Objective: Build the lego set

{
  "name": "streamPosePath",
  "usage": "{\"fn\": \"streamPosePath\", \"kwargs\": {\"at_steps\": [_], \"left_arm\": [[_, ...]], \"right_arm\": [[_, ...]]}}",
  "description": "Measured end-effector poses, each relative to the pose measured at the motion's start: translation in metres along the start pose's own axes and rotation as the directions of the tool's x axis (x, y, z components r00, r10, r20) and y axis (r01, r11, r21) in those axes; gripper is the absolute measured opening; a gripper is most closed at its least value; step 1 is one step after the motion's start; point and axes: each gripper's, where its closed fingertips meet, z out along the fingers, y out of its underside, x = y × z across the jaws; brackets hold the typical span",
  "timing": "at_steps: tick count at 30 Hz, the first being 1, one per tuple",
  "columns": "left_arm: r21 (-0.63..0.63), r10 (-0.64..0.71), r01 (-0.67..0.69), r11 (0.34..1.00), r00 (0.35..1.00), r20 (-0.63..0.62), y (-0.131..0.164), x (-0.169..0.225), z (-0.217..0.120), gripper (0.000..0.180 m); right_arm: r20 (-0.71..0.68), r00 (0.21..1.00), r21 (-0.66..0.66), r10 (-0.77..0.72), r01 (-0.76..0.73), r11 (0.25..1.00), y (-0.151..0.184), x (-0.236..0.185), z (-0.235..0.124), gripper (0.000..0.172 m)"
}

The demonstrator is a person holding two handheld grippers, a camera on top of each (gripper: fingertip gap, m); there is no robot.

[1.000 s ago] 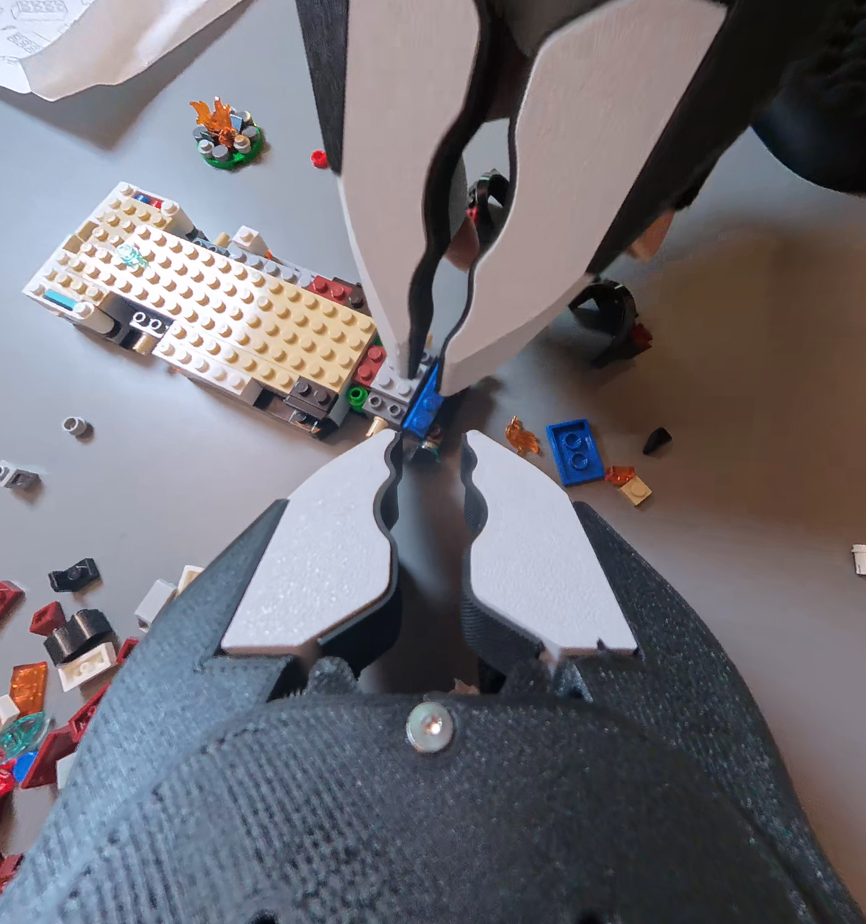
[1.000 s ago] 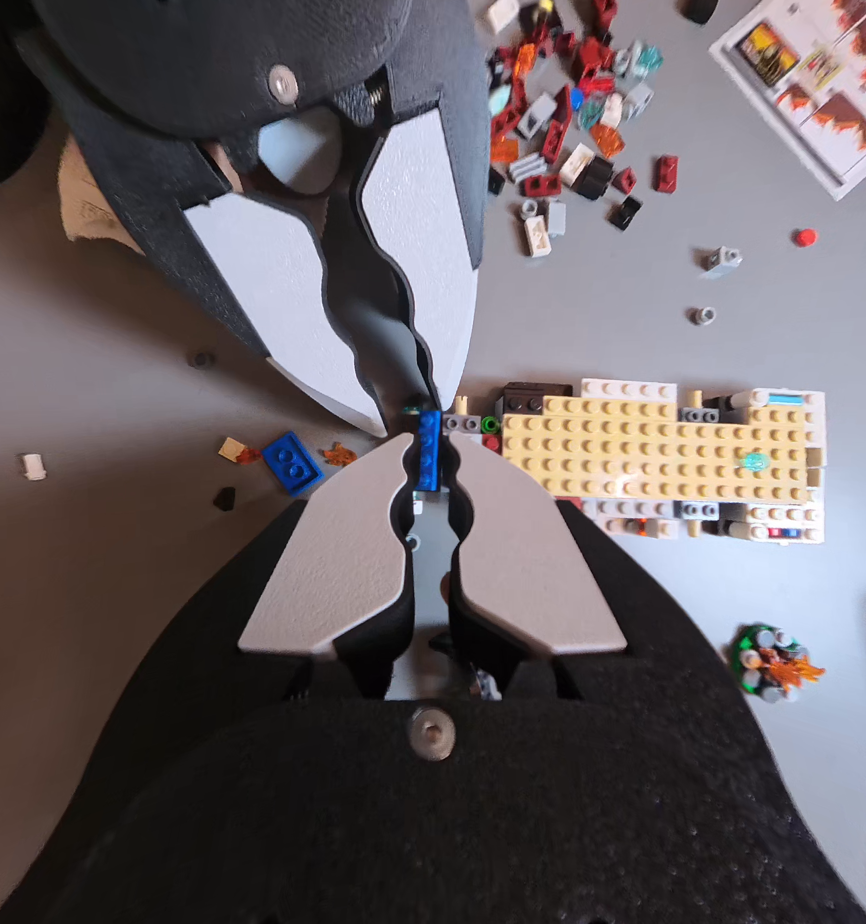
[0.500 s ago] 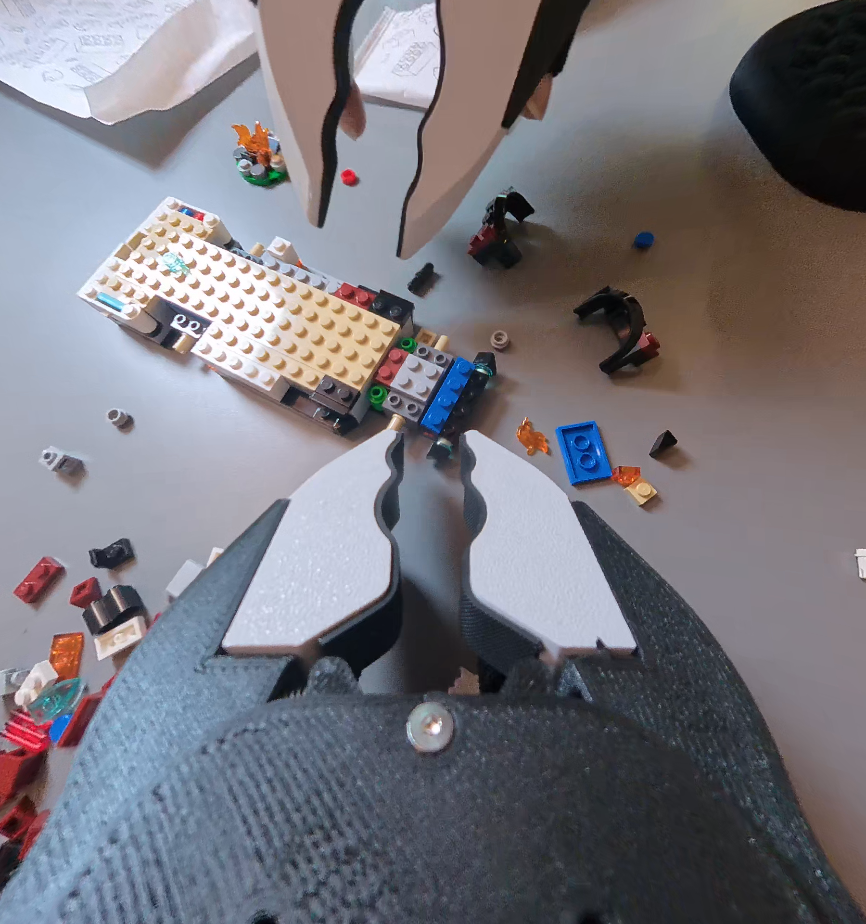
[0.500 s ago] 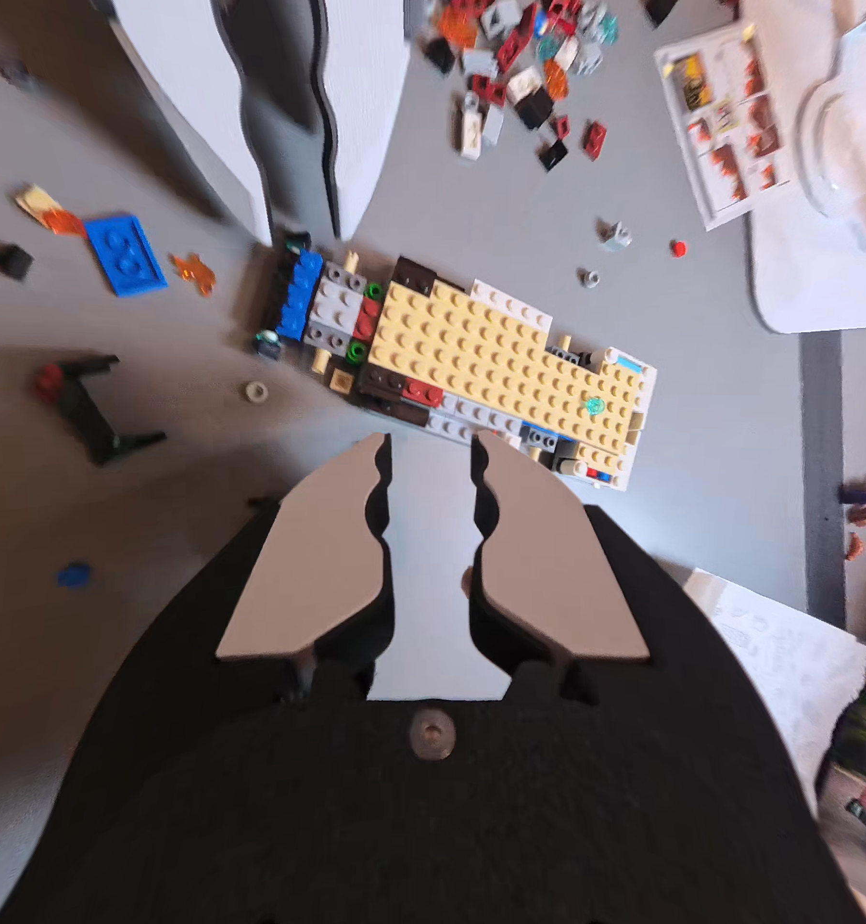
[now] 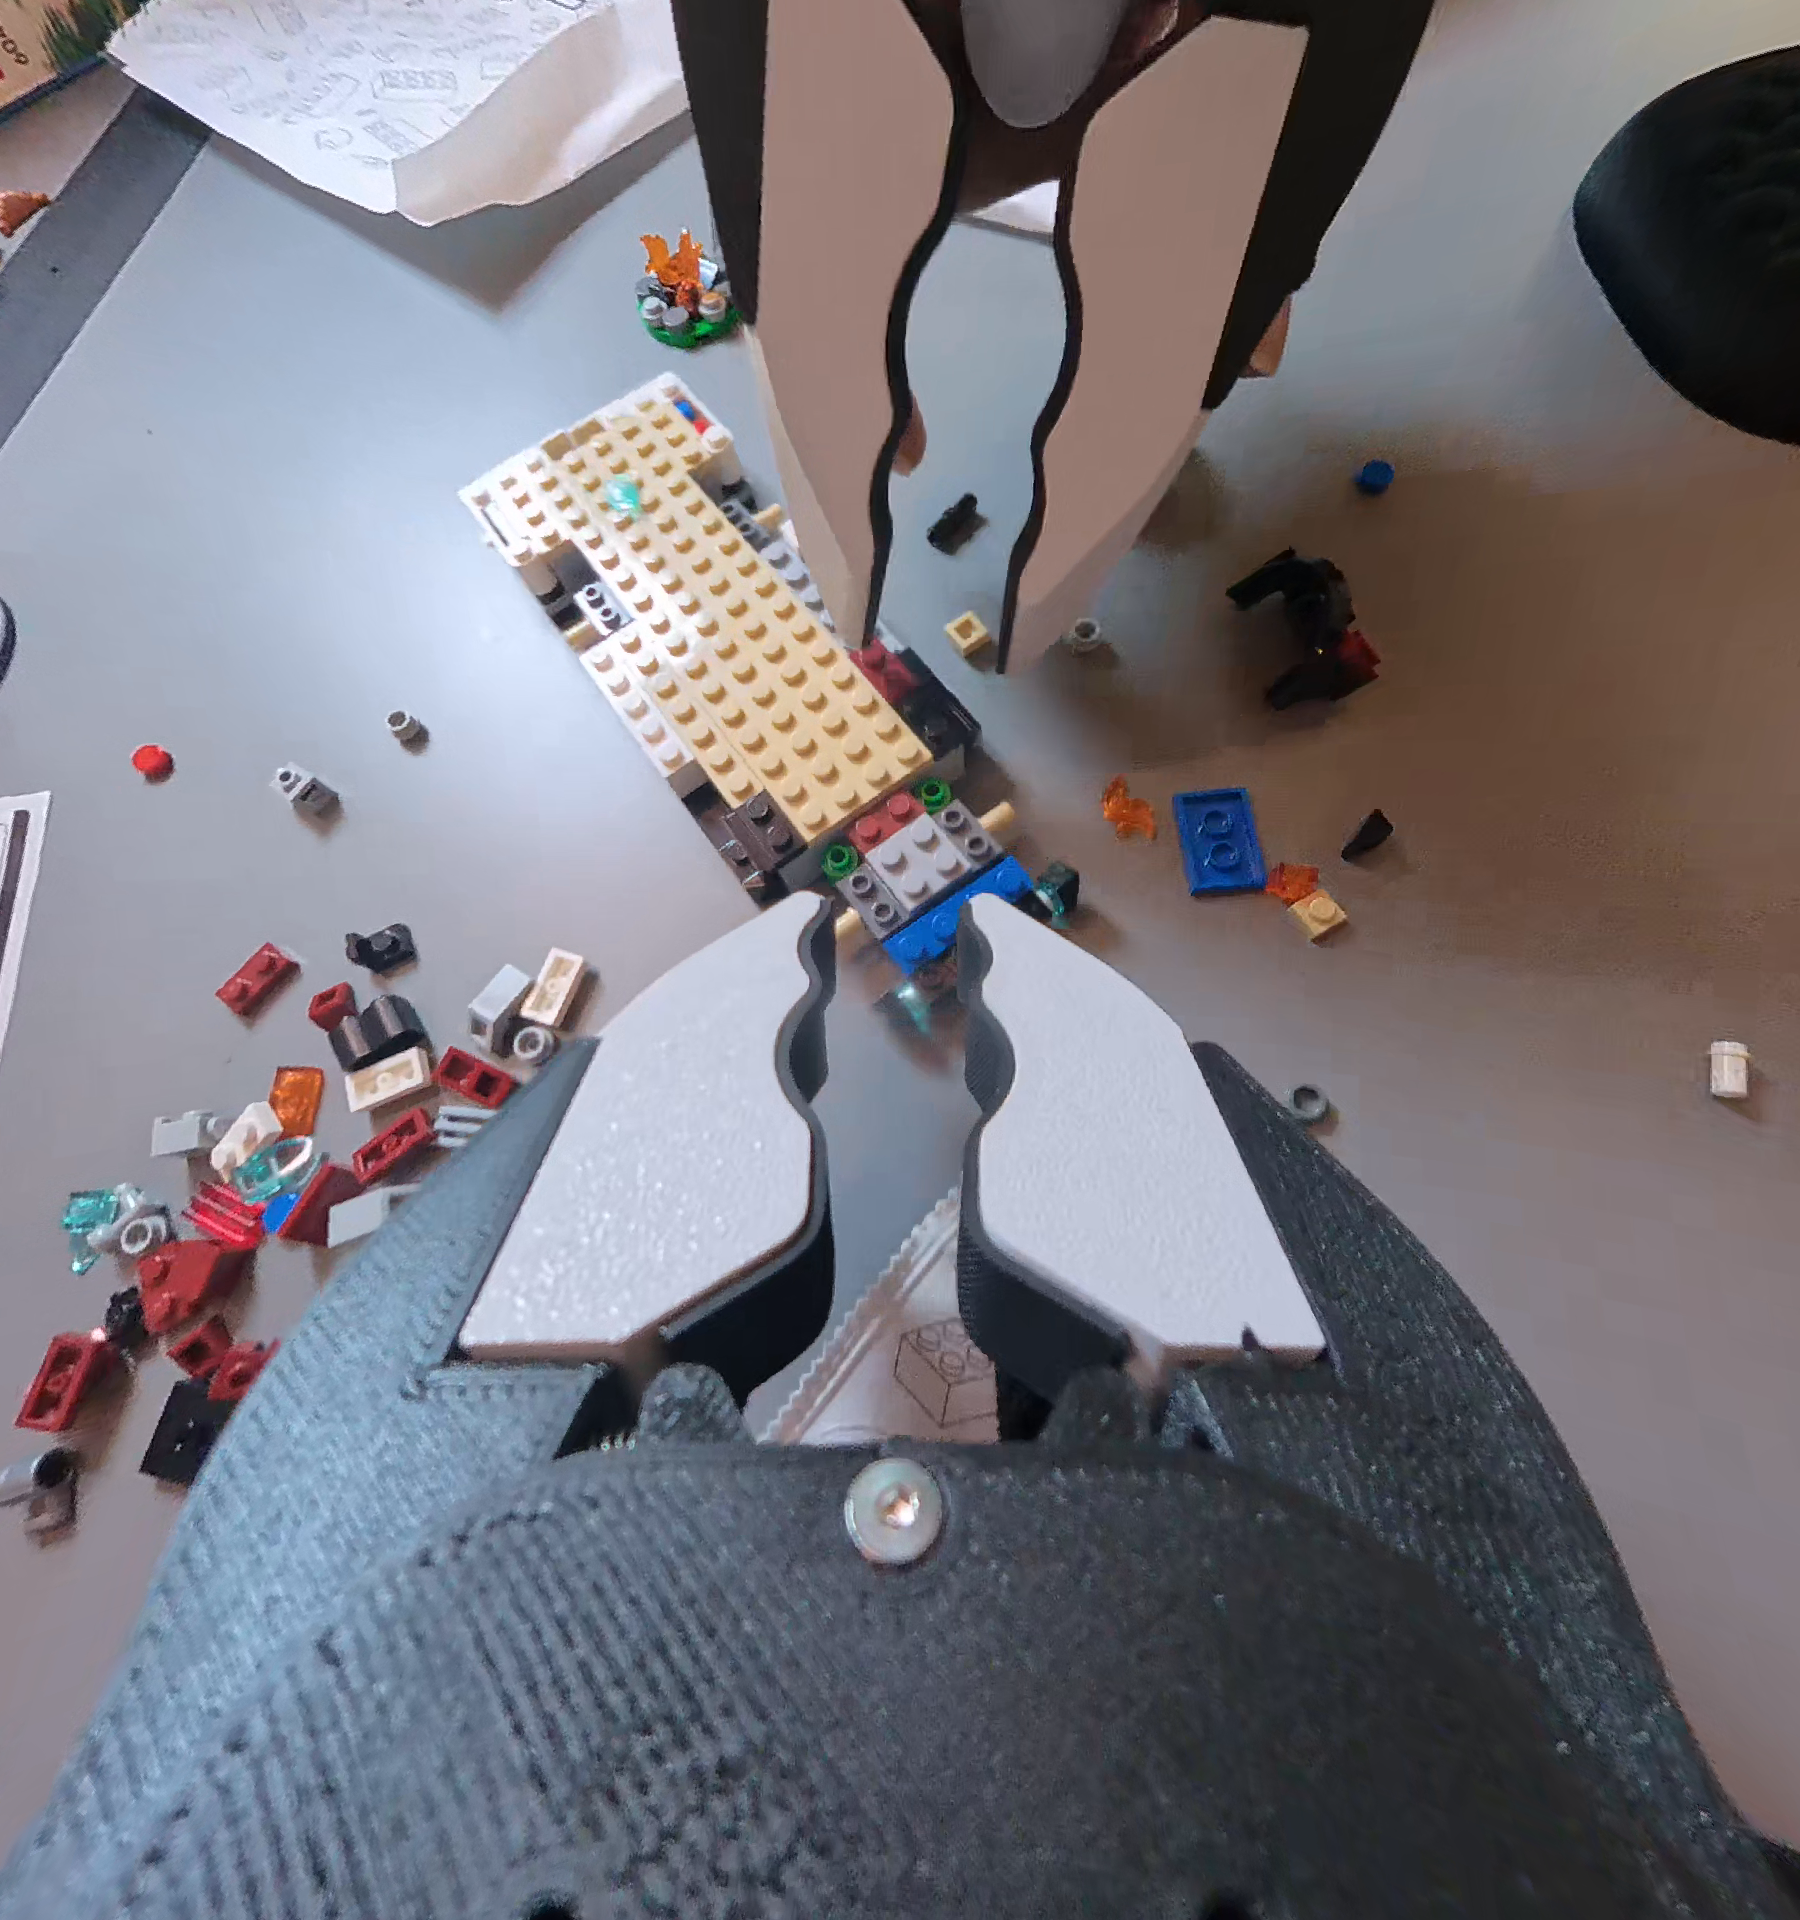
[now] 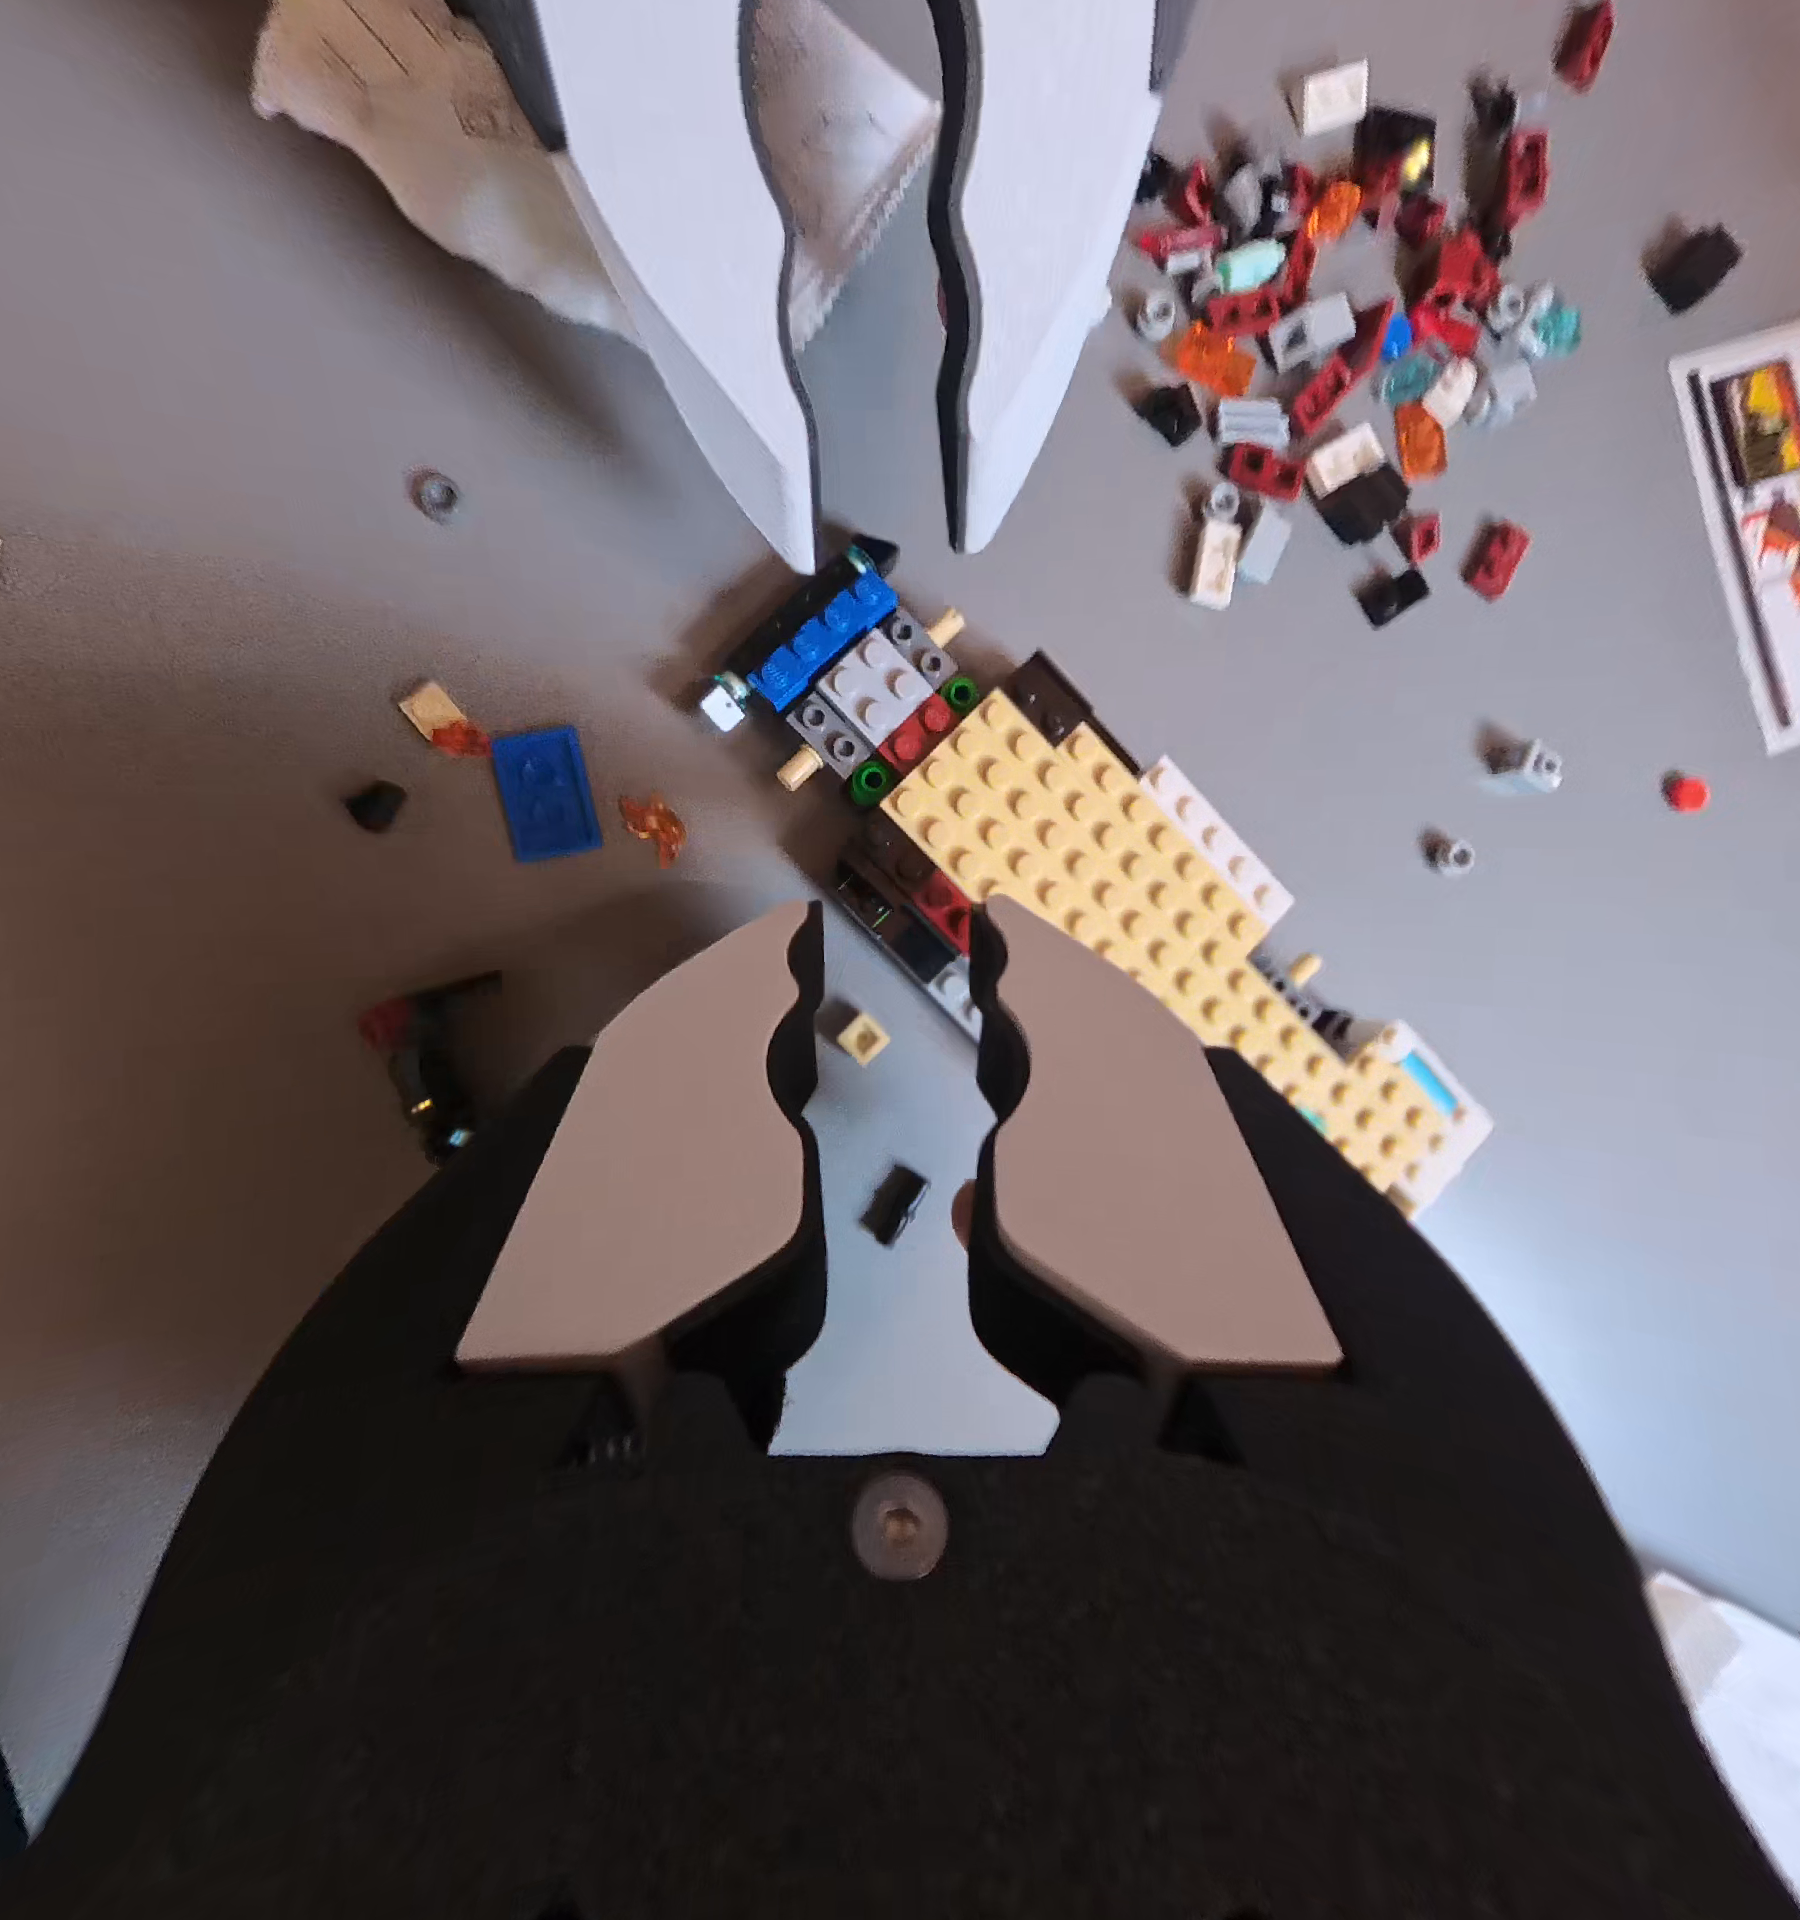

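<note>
Left hand-held gripper (image 5: 896,920): jaws apart, nothing clamped, tips at the blue end of the tan brick model (image 5: 740,665) lying on the grey tabletop (image 5: 1498,1299). Right hand-held gripper (image 6: 901,925): jaws apart, empty, over the model's dark edge; small tan stud piece (image 6: 863,1036) between its fingers, untouched. Loose brick pile (image 5: 252,1195) lies beside the left gripper.

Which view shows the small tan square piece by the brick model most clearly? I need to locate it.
The right wrist view: the tan square piece lies unobstructed between the right gripper's open fingers. The left wrist view shows it farther off, smaller, between those fingertips.
</note>
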Motion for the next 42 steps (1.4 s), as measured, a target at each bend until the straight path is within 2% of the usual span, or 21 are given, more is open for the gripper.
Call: {"fn": "streamPosePath", "kwargs": {"at_steps": [3,6,9,15,18,21,23,27,31,35,38,42], "left_arm": [[0.001,-0.019,0.019,1.000,1.000,0.023,0.005,-0.003,-0.008,0.022],[0.003,-0.038,0.038,0.999,0.998,0.042,0.009,-0.006,-0.015,0.022],[0.014,-0.052,0.051,0.999,0.997,0.063,0.013,-0.009,-0.021,0.022],[0.046,-0.064,0.061,0.997,0.995,0.075,0.021,-0.010,-0.031,0.022],[0.060,-0.078,0.074,0.995,0.995,0.068,0.023,-0.011,-0.034,0.021],[0.065,-0.083,0.078,0.995,0.994,0.065,0.024,-0.013,-0.034,0.021],[0.069,-0.081,0.077,0.995,0.995,0.056,0.023,-0.011,-0.034,0.021],[0.062,-0.062,0.059,0.996,0.997,0.046,0.023,-0.007,-0.032,0.022],[0.074,-0.005,0.001,0.997,0.999,0.051,0.018,-0.003,-0.034,0.024],[0.080,0.096,-0.107,0.991,0.987,0.131,0.012,-0.007,-0.038,0.029],[0.069,0.238,-0.265,0.962,0.933,0.268,-0.001,-0.014,-0.045,0.032],[-0.012,0.464,-0.504,0.864,0.785,0.410,-0.021,-0.014,-0.059,0.033]], "right_arm": [[0.001,0.996,-0.021,-0.092,0.092,0.996,-0.007,0.018,-0.008,0.033],[0.070,0.971,-0.125,-0.230,0.237,0.963,-0.001,0.034,-0.005,0.060],[0.185,0.917,-0.236,-0.353,0.390,0.890,0.009,0.041,0.005,0.076],[0.381,0.821,-0.288,-0.425,0.542,0.789,0.020,0.036,0.018,0.082],[0.409,0.799,-0.295,-0.441,0.573,0.765,0.027,0.032,0.024,0.086],[0.412,0.802,-0.282,-0.433,0.564,0.776,0.026,0.031,0.025,0.083],[0.417,0.805,-0.267,-0.422,0.552,0.790,0.025,0.030,0.025,0.073],[0.399,0.831,-0.249,-0.389,0.506,0.826,0.023,0.031,0.026,0.073],[0.379,0.869,-0.216,-0.319,0.418,0.882,0.020,0.036,0.025,0.072],[0.372,0.901,-0.138,-0.225,0.293,0.946,0.006,0.038,0.015,0.072],[0.393,0.904,-0.088,-0.165,0.216,0.972,-0.003,0.035,0.006,0.072],[0.449,0.887,-0.039,-0.107,0.139,0.989,-0.016,0.022,-0.004,0.072]]}}
